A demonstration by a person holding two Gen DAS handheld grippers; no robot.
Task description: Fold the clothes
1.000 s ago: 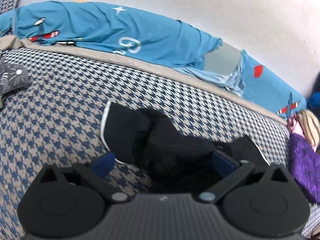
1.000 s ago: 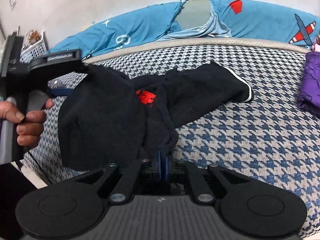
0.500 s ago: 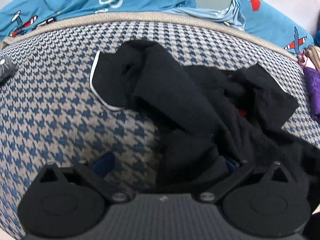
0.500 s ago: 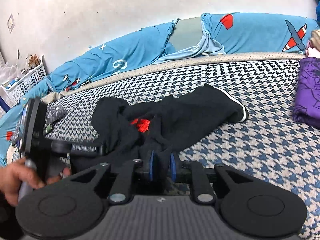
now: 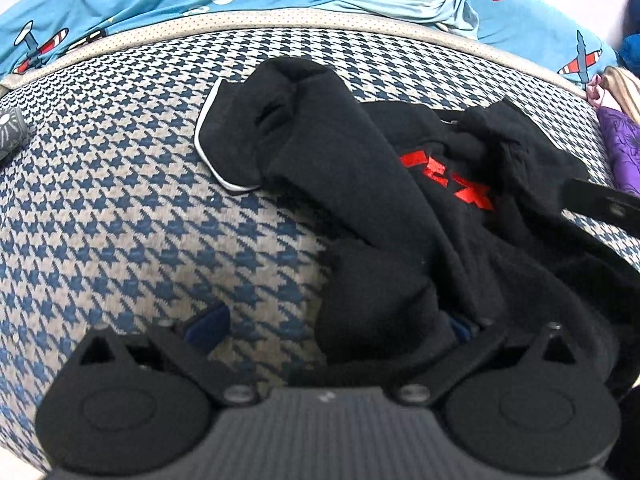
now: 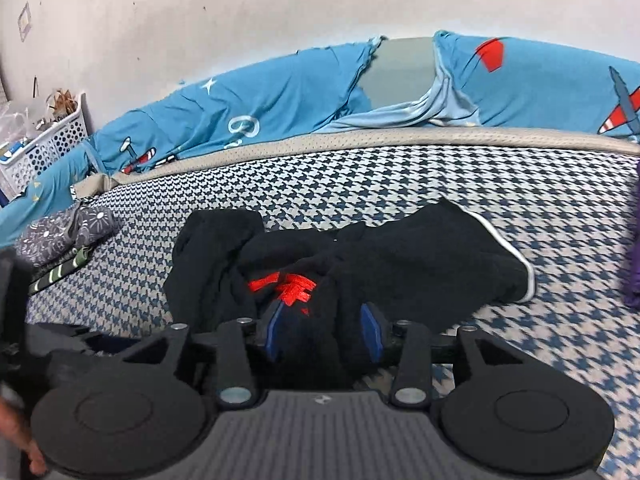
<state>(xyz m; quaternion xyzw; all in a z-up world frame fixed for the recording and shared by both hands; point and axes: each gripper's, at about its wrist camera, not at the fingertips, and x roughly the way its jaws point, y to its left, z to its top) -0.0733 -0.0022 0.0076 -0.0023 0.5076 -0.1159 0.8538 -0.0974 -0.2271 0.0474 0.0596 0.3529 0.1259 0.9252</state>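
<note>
A crumpled black garment (image 5: 360, 184) with red lettering and a white-trimmed hem lies on the houndstooth mattress (image 5: 120, 208). My left gripper (image 5: 334, 326) points down at its near edge, jaws wide apart; the cloth drapes over the right finger and hides most of its pad. In the right wrist view the garment (image 6: 420, 256) spreads in front of my right gripper (image 6: 323, 328). Its jaws are opening, and a fold of black cloth stands loose between the blue pads (image 6: 370, 328). A hand (image 6: 16, 432) holds the left gripper at the left edge.
A purple garment (image 5: 624, 152) lies at the mattress's right side. A grey patterned cloth (image 6: 68, 232) sits at the left. Blue airplane-print bedding (image 6: 280, 96) runs along the wall behind. A white basket (image 6: 44, 140) stands at the far left.
My right gripper, shut on the cloth a second ago, has parted its jaws and drawn back. The lifted garment has sunk onto the mattress. The left gripper has tipped downward.
</note>
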